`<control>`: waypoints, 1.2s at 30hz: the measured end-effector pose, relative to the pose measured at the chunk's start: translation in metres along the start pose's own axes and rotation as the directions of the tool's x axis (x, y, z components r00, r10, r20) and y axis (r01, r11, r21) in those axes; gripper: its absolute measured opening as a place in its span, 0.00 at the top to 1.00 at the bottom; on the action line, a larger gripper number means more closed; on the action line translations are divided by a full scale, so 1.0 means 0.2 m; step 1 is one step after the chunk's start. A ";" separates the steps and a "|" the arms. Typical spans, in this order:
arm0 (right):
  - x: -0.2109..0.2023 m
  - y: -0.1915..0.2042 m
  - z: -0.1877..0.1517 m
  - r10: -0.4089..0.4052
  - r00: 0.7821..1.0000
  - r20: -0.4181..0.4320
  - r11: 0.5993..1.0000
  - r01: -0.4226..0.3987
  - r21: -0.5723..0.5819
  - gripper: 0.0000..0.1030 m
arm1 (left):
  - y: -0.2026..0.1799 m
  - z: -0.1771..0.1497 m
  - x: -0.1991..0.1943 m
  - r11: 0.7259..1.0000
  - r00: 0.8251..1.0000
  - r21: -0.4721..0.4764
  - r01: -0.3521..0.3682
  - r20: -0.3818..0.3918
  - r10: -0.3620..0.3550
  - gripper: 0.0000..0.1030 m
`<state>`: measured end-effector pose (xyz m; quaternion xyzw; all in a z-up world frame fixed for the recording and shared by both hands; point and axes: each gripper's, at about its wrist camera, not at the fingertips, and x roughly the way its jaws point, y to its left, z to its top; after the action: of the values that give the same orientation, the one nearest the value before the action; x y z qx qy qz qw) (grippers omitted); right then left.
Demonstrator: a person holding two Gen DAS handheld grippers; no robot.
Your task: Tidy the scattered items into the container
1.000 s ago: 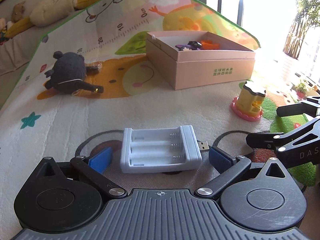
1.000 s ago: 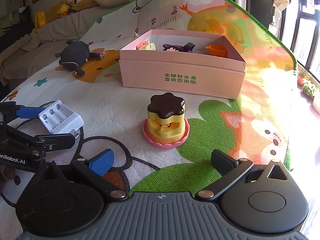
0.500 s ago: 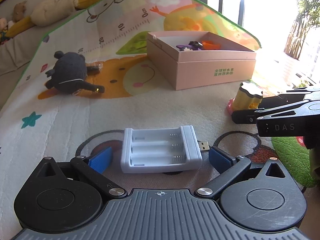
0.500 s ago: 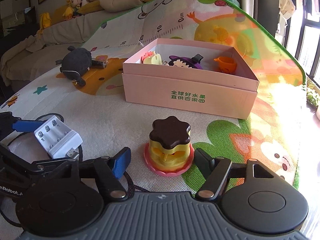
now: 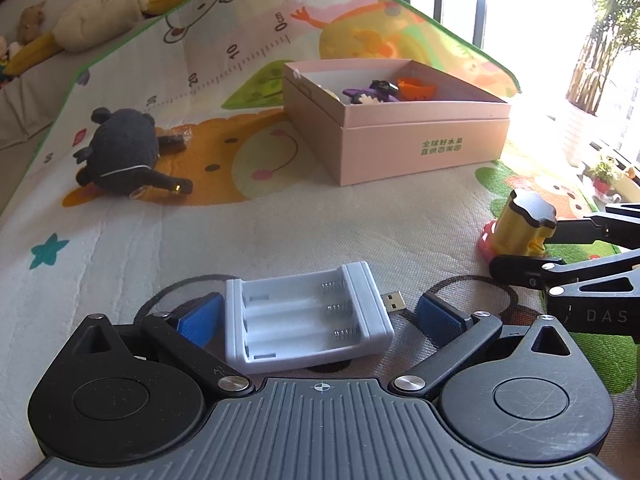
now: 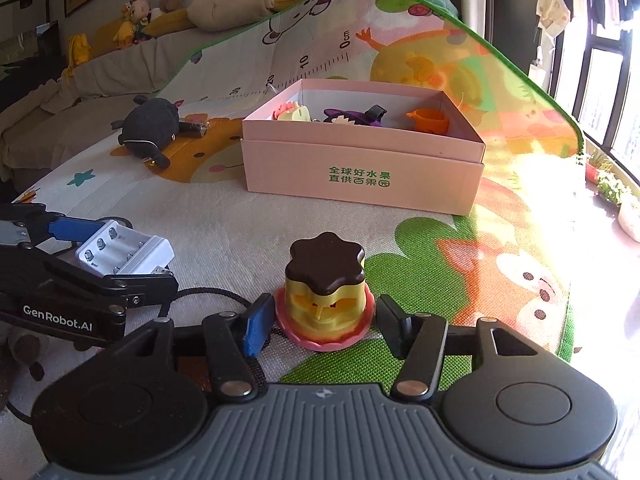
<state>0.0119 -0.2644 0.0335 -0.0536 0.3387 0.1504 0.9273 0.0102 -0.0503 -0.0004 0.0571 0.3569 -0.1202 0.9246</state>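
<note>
Right wrist view: the right gripper [image 6: 322, 326] has slid forward, open fingers now flanking the yellow pudding-shaped plastic toy [image 6: 325, 292] at twelve o'clock, ready to clamp, while the left gripper [image 5: 316, 314] stays open around the white plastic battery charger [image 5: 306, 322].

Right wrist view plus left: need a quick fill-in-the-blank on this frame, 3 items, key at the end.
1. The right gripper has its fingers on either side of the ____ toy.
2. The white battery charger lies between the fingers of the ____ gripper.
3. The black plush toy lies ____ the pink box.

Missing words: pudding; left; outside
</note>
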 end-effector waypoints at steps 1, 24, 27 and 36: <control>0.00 0.00 0.00 -0.003 1.000 -0.002 1.000 0.003 0.005 0.37 | 0.00 0.00 0.00 1.000 1.000 0.003 -0.001 0.001 0.001 0.00; 0.03 0.00 0.01 0.001 1.000 -0.024 1.000 -0.001 0.004 0.19 | 0.08 0.01 0.01 1.000 1.000 0.023 0.021 -0.015 -0.021 0.00; 0.04 0.01 0.02 0.017 0.999 -0.030 1.000 -0.018 -0.019 0.22 | 0.07 0.01 -0.01 0.999 1.000 0.039 0.029 -0.009 -0.029 0.05; -0.02 0.03 0.04 0.049 0.996 -0.071 0.997 -0.053 -0.053 0.46 | 0.00 0.03 -0.11 0.993 0.997 0.092 0.072 0.025 -0.074 0.08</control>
<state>0.0128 -0.2569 0.0422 -0.0755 0.3678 0.1811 0.9090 -0.0026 -0.0474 0.0185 0.0842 0.3397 -0.1708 0.9210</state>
